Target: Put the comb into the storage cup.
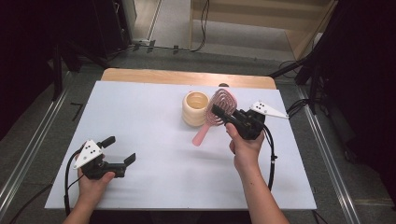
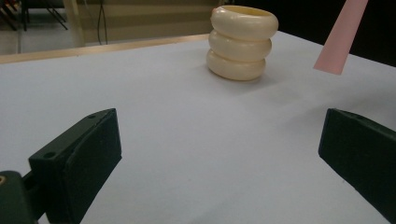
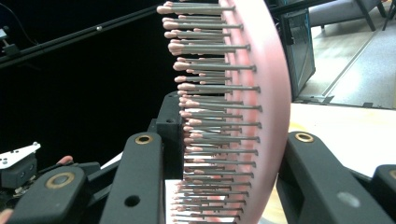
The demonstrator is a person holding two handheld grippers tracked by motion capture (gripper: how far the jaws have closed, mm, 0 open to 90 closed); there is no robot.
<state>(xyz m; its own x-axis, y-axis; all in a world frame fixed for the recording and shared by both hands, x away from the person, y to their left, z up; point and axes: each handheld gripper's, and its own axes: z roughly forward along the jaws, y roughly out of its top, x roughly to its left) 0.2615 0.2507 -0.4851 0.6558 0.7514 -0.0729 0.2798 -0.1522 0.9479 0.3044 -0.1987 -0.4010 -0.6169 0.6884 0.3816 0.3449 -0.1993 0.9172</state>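
A pink hairbrush [image 1: 223,105] with metal bristles is held above the white table top [image 1: 144,116], its handle slanting down to the left. My right gripper [image 1: 218,113] is shut on the brush head. In the right gripper view the bristled head [image 3: 254,93] stands upright between the jaws of my right gripper [image 3: 233,135]. A cream ribbed cup [image 1: 195,108] stands upright just left of the brush. My left gripper [image 1: 120,149] rests open near the front left, with nothing between its jaws. In the left gripper view that gripper [image 2: 219,154] faces the cup [image 2: 242,42] and the brush handle tip [image 2: 338,39].
The white top lies on a wooden table whose edge [image 1: 187,77] shows at the back. Dark stands and cables [image 1: 299,107] surround the table on the floor. Both forearms come in from the front edge.
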